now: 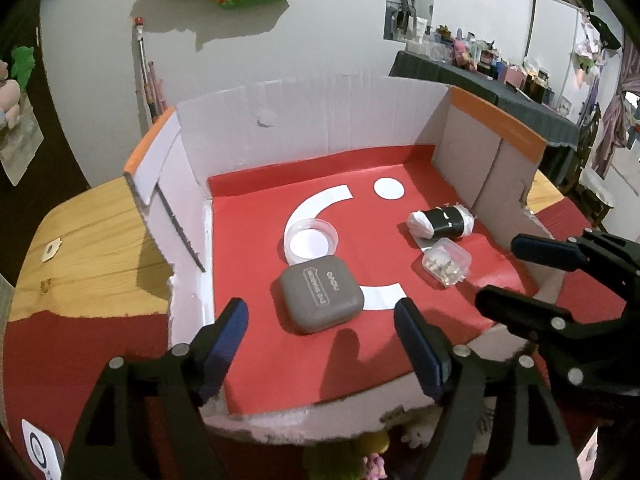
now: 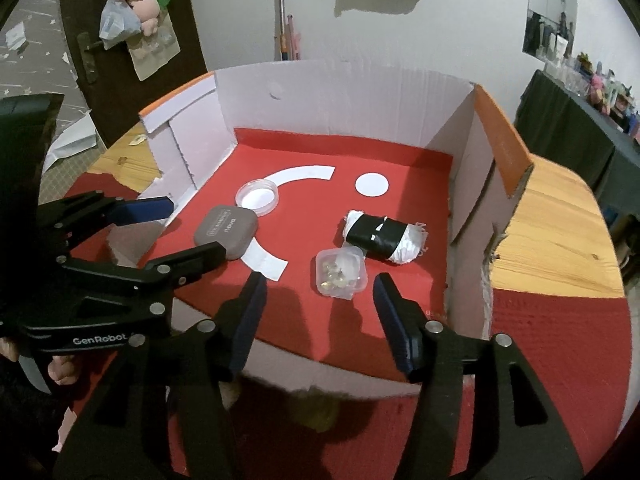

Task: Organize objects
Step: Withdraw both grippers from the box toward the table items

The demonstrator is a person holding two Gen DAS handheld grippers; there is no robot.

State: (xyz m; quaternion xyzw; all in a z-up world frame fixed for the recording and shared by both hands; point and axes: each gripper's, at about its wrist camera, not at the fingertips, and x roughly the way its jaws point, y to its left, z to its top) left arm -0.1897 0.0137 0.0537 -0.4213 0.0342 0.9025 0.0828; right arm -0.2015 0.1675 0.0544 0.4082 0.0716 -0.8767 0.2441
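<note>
A grey rounded case [image 1: 322, 299] [image 2: 226, 232] lies on the red floor of an open cardboard box [image 1: 320, 120] [image 2: 340, 92]. Behind it sits a clear round dish [image 1: 311, 240] [image 2: 257, 196]. To the right are a small clear lidded tub of little pieces [image 1: 446, 267] [image 2: 341, 272] and a white roll wrapped in black tape [image 1: 440, 222] [image 2: 384, 238]. My left gripper [image 1: 320, 344] stands open just short of the grey case, nothing between its fingers. My right gripper [image 2: 318, 320] is open in front of the tub, empty; it also shows at the right of the left wrist view [image 1: 516, 272].
White paper shapes, arcs and a circle [image 1: 388, 189] [image 2: 372, 185], are stuck on the red floor. The box rests on a wooden table [image 1: 92, 240] [image 2: 552, 240] with a red cloth [image 2: 560, 360]. A dark-covered table with clutter [image 1: 500, 80] stands at the back right.
</note>
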